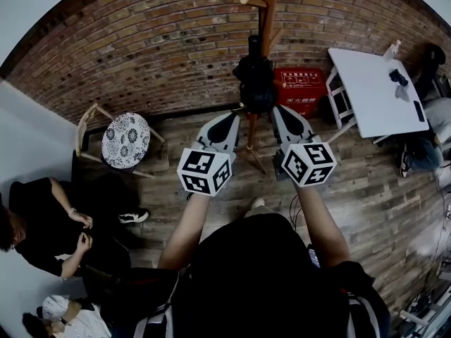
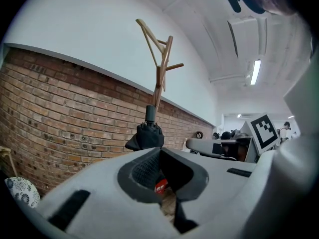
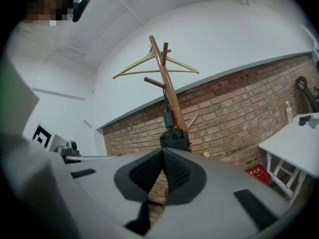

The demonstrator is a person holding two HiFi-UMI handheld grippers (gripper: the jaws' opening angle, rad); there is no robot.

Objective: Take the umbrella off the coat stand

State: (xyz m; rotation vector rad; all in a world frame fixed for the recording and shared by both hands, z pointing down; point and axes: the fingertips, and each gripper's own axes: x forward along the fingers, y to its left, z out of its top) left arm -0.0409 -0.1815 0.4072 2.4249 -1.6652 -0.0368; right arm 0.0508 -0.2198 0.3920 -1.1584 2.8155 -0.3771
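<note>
Brick wall (image 1: pixel 141 55) backs the coat stand (image 1: pixel 268 5); black folded umbrella (image 1: pixel 255 79) hangs on the stand.
Left tool (image 1: pixel 236 113) and right tool (image 1: pixel 276 108) sit just before the stand, each closed on nothing.

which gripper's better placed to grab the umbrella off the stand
Left, narrowly. The umbrella looks larger and nearer just past the left gripper than past the right gripper. Both flank it with fingers shut, so either must open first.
</note>
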